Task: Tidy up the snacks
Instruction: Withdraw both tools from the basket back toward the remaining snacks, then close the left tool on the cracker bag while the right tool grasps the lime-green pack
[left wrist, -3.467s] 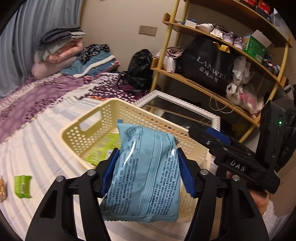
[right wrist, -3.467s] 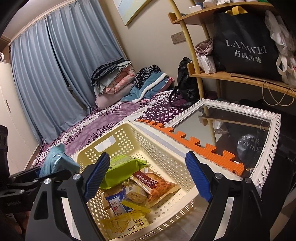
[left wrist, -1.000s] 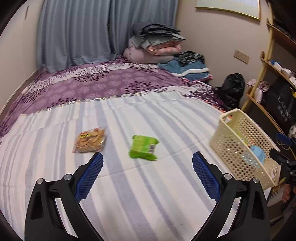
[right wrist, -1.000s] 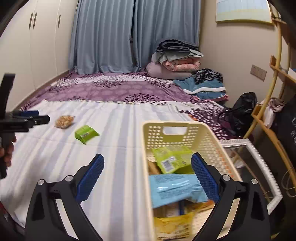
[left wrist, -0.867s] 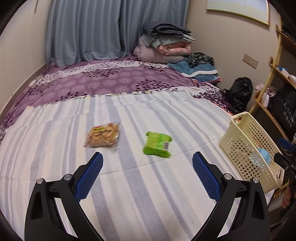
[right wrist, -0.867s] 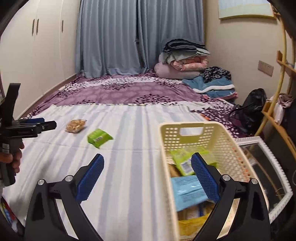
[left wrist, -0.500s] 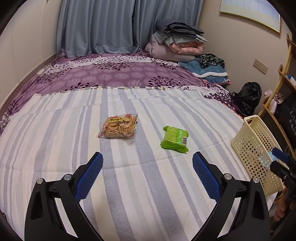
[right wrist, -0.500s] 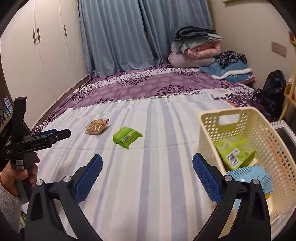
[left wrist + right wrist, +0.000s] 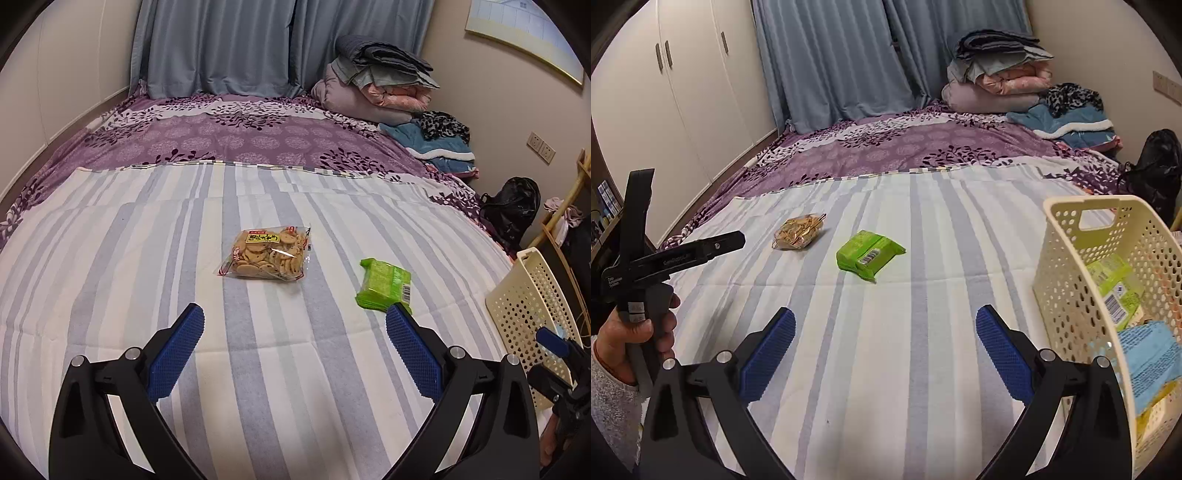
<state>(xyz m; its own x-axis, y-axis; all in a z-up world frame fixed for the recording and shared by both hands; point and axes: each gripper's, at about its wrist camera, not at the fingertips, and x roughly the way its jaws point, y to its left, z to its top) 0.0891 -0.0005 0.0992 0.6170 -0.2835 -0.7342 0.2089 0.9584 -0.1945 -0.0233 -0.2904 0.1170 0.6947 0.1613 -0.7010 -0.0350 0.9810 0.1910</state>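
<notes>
Two snacks lie on the striped bedspread: a clear bag of small biscuits [image 9: 267, 254] [image 9: 799, 230] and a green packet [image 9: 384, 283] [image 9: 868, 254] to its right. My left gripper [image 9: 294, 343] is open and empty, hovering short of both, the biscuit bag straight ahead. My right gripper [image 9: 885, 345] is open too, with nothing between its blue pads, the green packet beyond it. The cream perforated basket [image 9: 1067, 258] [image 9: 532, 295] stands at the right with a light blue packet [image 9: 1148, 354], a green packet [image 9: 1115, 288] and a yellow one [image 9: 1152, 410] inside.
A person's hand [image 9: 624, 336] holds the left gripper's handle at the left of the right wrist view. Folded blankets [image 9: 376, 81] and clothes are piled at the bed's far right. A black bag [image 9: 513, 210] and wooden shelving [image 9: 561, 221] stand right of the bed; white wardrobes [image 9: 683, 92] on the left.
Earlier the left gripper held the light blue packet over the basket; that packet now lies in the basket. Both grippers have swung left and lower toward the two snacks, which look nearer.
</notes>
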